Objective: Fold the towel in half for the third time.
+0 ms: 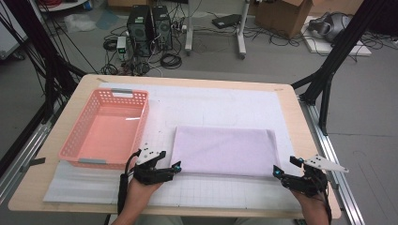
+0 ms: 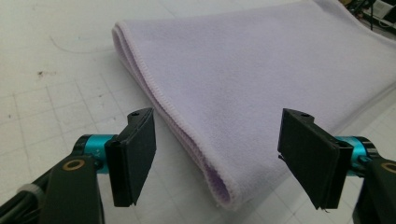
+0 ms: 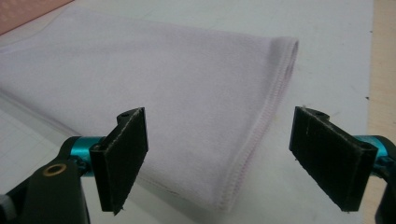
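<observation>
Basket [image 1: 80, 140] holds nothing; both hand-held grippers [image 1: 166, 168] [image 1: 285, 174] gape beside folded towel [image 1: 225, 150].

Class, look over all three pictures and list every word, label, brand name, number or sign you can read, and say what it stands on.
None can be read.
Folded lilac towel: plain cloth with a stitched hem, no tag showing.
Pink basket: grey patches at both ends, any writing too small to tell.
White mat: ruled grid lines, no figures.
Black computer towers on the floor: too small and blurred to read.
</observation>
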`<act>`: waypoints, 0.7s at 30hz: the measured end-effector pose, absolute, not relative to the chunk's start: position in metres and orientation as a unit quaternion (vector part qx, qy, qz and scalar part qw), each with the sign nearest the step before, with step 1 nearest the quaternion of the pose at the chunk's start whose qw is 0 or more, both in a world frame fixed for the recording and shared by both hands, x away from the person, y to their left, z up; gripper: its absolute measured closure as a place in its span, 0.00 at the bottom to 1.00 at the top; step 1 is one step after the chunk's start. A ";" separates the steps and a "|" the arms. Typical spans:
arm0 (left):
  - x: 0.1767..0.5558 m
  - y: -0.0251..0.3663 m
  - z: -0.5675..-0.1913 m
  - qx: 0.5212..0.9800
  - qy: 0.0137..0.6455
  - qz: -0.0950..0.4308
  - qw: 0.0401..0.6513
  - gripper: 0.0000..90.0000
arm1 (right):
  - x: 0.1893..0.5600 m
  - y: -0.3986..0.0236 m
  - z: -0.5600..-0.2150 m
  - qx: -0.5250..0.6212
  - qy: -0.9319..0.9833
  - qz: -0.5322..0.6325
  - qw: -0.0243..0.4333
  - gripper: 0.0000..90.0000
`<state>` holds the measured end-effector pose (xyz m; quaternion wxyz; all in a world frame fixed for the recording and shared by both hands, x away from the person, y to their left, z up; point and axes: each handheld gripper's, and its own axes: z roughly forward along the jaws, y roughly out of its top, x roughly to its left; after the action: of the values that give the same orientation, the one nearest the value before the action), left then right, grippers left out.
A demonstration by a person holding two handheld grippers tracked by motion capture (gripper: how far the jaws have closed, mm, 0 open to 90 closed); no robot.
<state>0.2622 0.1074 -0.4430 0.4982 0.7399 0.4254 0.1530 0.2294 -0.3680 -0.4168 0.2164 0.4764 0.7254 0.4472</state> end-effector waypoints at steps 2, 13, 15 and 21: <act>0.264 0.108 -0.444 0.739 0.430 0.149 0.496 0.34 | 0.231 -0.365 -0.416 0.478 0.725 0.450 0.205 0.22; 0.271 0.107 -0.452 0.744 0.460 0.114 0.472 0.44 | 0.245 -0.345 -0.409 0.456 0.738 0.458 0.193 0.26; 0.272 0.107 -0.453 0.747 0.459 0.108 0.468 0.45 | 0.250 -0.340 -0.406 0.448 0.744 0.460 0.187 0.29; 0.274 0.106 -0.453 0.752 0.460 0.097 0.461 0.50 | 0.266 -0.314 -0.391 0.418 0.759 0.467 0.177 0.32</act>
<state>0.2738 0.1059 -0.4533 0.4612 0.7523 0.4604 0.0969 0.2659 -0.3143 -0.3913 0.1767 0.4179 0.7590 0.4669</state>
